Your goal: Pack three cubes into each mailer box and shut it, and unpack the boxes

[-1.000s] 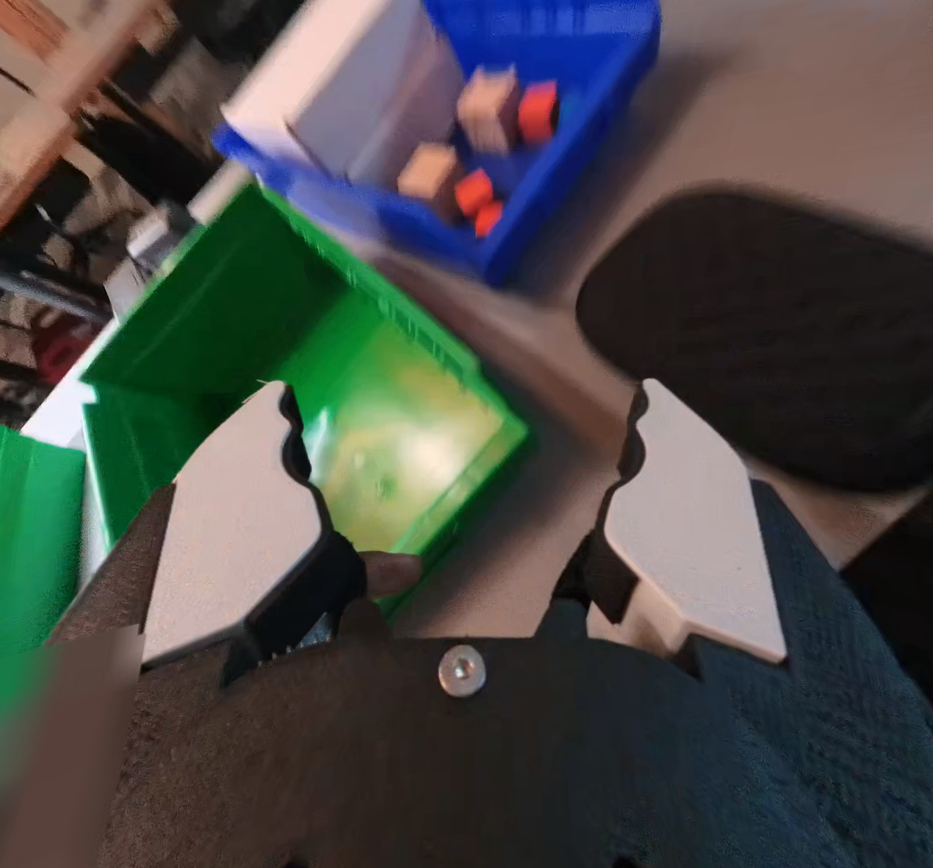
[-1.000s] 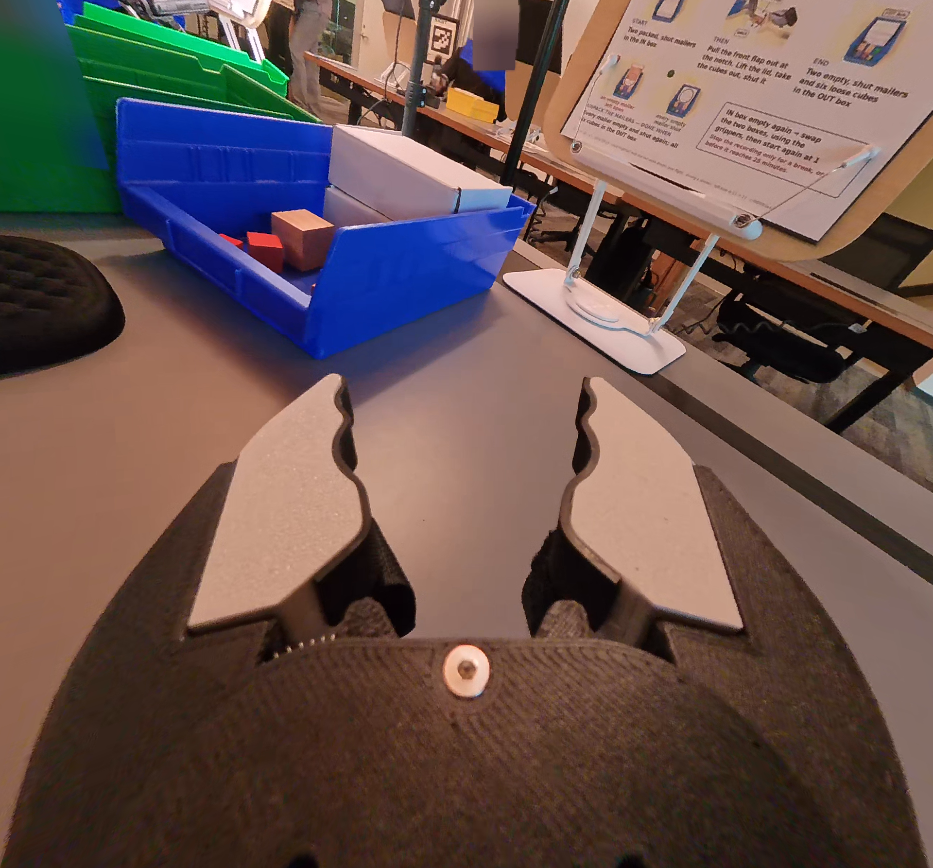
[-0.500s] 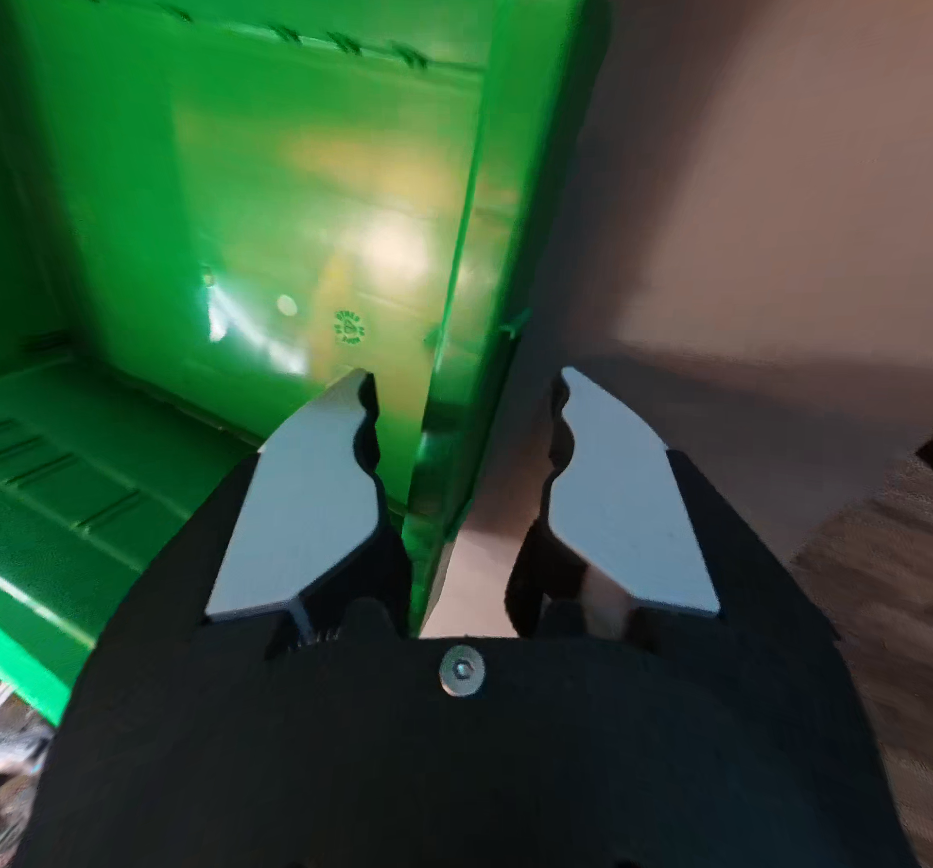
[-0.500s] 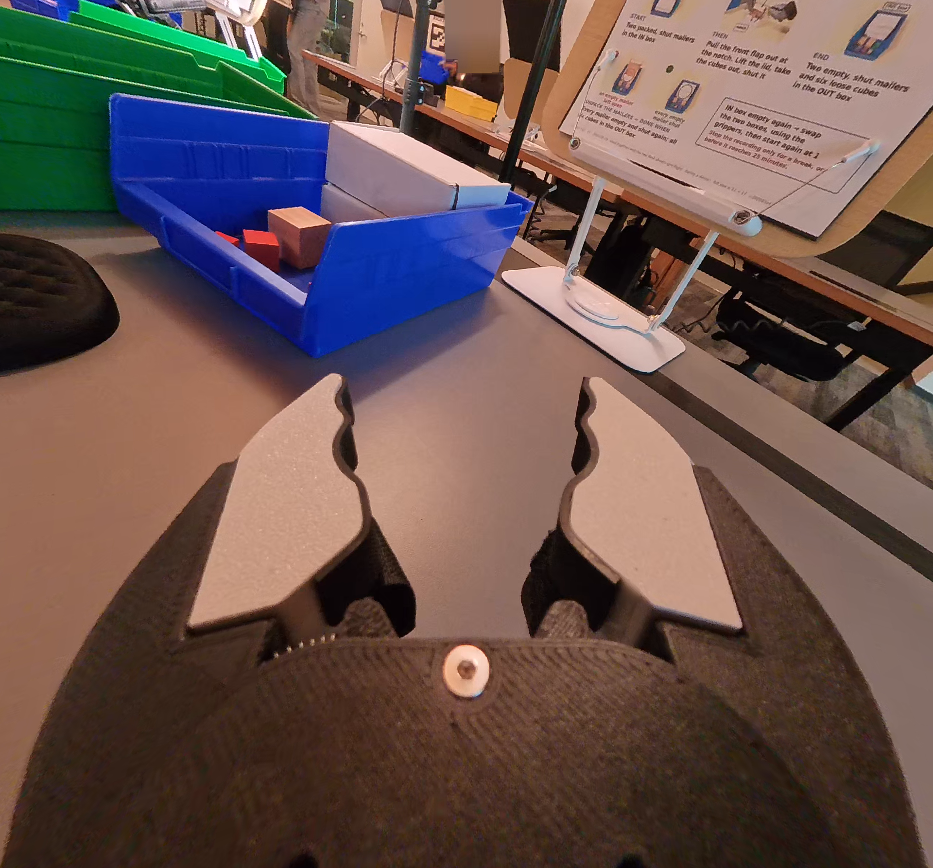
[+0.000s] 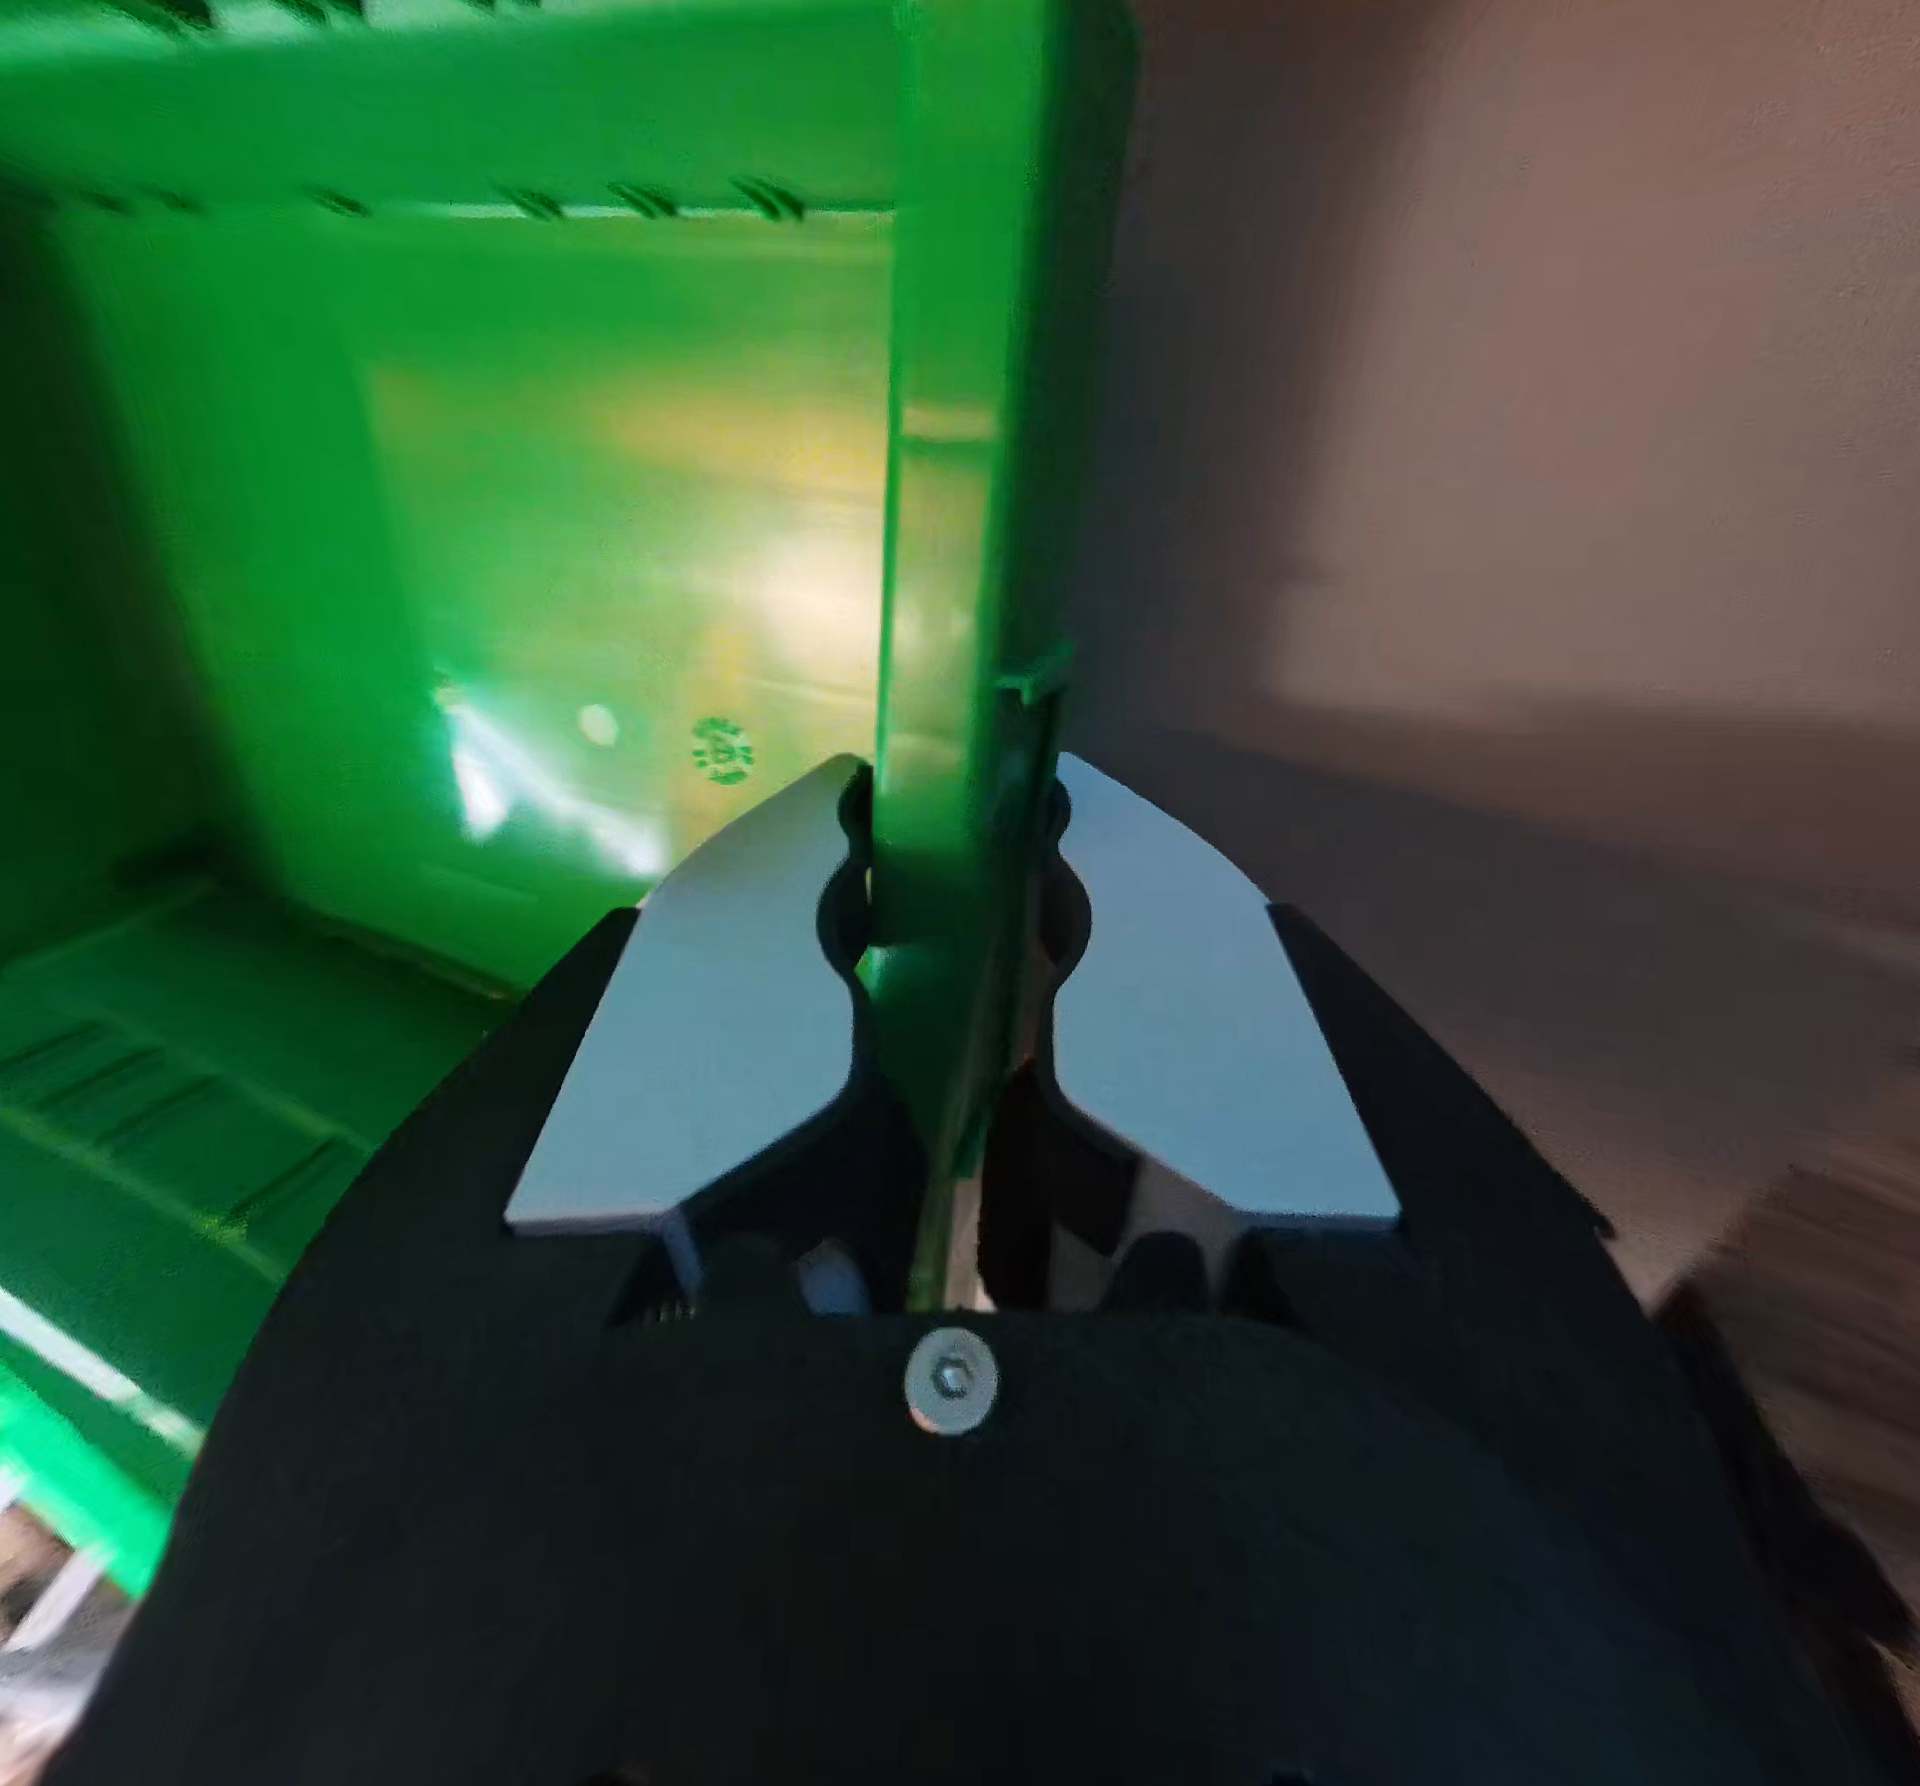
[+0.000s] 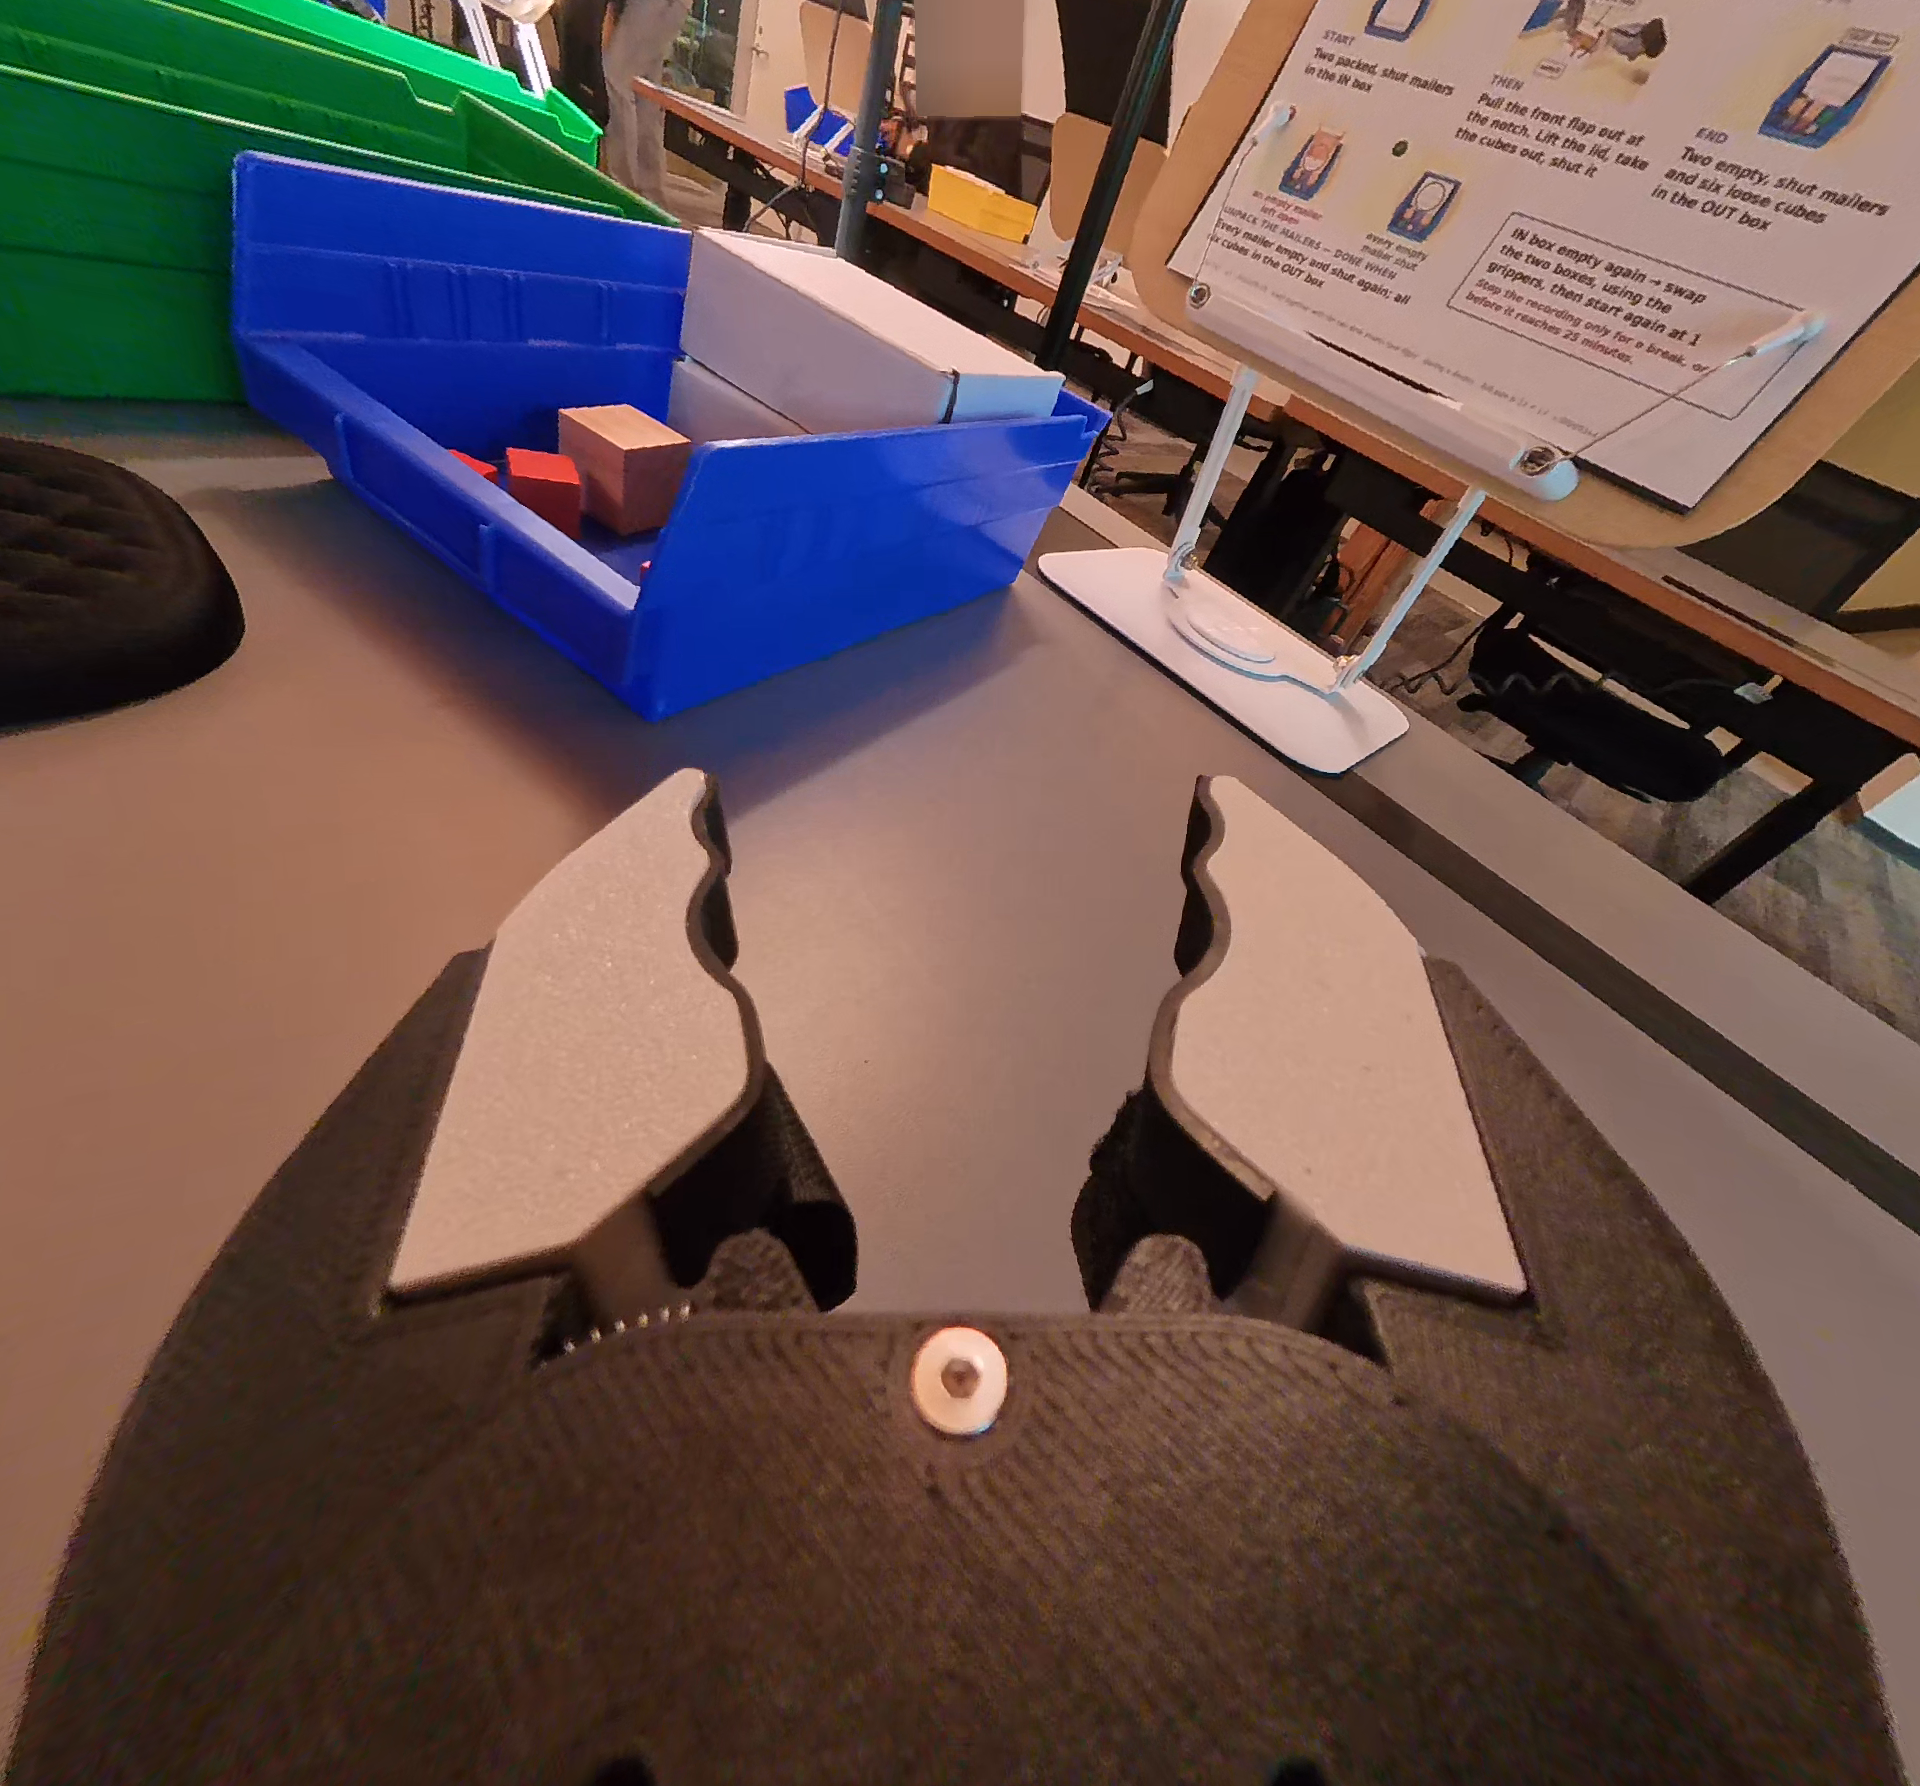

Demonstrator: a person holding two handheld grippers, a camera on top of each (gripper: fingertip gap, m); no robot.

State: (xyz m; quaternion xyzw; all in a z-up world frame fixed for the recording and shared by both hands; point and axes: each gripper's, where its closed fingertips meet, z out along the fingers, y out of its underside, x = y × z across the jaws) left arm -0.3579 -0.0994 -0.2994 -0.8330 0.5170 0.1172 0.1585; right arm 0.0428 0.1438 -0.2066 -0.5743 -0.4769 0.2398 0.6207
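In the left wrist view, my left gripper [image 5: 954, 791] is shut on the side wall of an empty green bin [image 5: 935, 489], one finger inside and one outside. In the right wrist view, my right gripper [image 6: 951, 791] is open and empty, low over the grey table [image 6: 935, 905]. Beyond it stands a blue bin [image 6: 831, 552] holding two white mailer boxes [image 6: 831, 334], stacked and shut, a wooden cube [image 6: 623, 463] and red cubes [image 6: 542, 484].
A black pad [image 6: 94, 573] lies at the table's left. Green bins [image 6: 156, 209] are stacked behind the blue one. An instruction board on a white stand [image 6: 1247, 656] stands at the right by the table edge. A person stands far back. One gripper's finger ends stand about 50 cm off the other's.
My left gripper swung down from a view of both bins to the green bin's wall and closed on it. The right gripper has barely moved and stays open.
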